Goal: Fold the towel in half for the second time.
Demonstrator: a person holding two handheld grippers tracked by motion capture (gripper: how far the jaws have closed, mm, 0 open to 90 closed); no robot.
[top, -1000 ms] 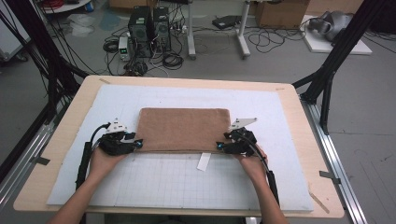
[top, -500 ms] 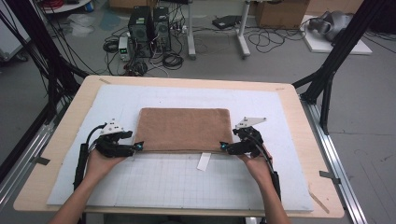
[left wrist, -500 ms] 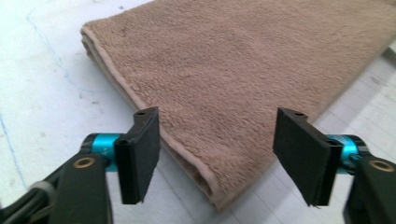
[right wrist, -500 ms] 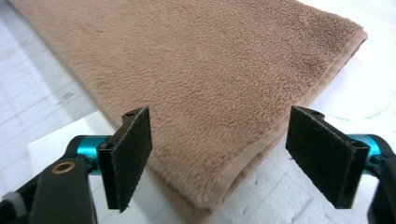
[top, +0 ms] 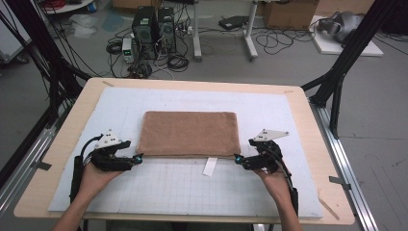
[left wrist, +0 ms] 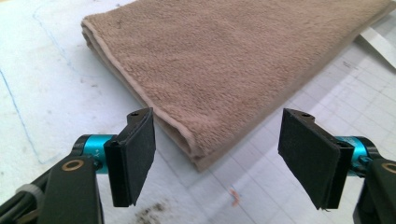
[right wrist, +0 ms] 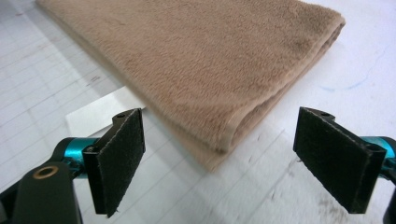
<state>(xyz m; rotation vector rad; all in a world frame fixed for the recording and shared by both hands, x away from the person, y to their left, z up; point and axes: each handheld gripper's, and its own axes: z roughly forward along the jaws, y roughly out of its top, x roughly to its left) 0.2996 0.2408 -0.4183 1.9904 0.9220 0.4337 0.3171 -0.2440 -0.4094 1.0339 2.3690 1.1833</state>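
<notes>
Both forearms reach in from the near edge, spread wide apart and angled slightly inward. The left hand wraps around the left gripper, held low and pointing rightward, its jaws parted wide with nothing between the pads. The right hand holds the right gripper low as well, pointing leftward, its jaws equally wide and its pads bare. Cables trail back along both wrists.

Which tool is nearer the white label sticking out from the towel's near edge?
Right. The right tool sits at the towel's near right corner, beside the white label. The left tool is at the near left corner, farther off.
</notes>
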